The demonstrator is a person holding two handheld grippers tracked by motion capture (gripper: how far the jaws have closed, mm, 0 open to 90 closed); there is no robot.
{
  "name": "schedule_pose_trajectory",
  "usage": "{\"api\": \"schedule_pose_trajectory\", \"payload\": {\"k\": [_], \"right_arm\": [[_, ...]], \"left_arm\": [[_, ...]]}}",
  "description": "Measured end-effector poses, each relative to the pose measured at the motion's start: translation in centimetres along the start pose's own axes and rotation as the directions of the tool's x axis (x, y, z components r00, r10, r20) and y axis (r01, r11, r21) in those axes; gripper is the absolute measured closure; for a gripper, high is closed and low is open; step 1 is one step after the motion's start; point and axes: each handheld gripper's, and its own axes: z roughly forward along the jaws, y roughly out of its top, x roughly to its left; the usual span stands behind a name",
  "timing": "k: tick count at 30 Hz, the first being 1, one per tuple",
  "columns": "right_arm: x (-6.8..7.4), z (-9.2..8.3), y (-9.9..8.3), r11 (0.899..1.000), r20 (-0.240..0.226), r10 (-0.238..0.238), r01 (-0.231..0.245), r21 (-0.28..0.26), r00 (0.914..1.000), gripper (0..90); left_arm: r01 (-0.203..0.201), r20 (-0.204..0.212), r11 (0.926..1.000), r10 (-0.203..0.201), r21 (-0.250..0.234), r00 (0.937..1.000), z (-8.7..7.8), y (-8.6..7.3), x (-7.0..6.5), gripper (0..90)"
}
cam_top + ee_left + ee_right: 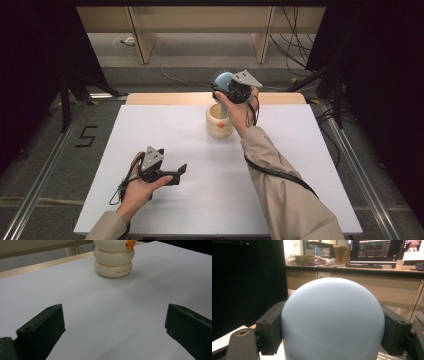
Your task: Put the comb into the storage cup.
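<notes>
Gripping a pale blue rounded object (333, 320), right gripper (227, 89) jaws clamp it above cream holder (219, 121); left gripper (181, 171) jaws apart, over the white surface (210, 190).

The table (165, 130) carried a white top with a bare wooden strip along its far edge. One cream ribbed container (219, 121) stood upright near that edge.
</notes>
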Motion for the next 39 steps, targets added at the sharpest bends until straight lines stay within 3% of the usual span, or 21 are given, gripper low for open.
{"api": "schedule_pose_trajectory", "payload": {"k": [39], "right_arm": [[0.1, 0.3, -1.1, 1.0, -0.003, -0.002, 0.002, 0.021, 1.0, 20.7]], "left_arm": [[-0.001, 0.005, 1.0, 0.001, 0.002, 1.0, 0.1, -0.1, -0.1, 2.1]]}}
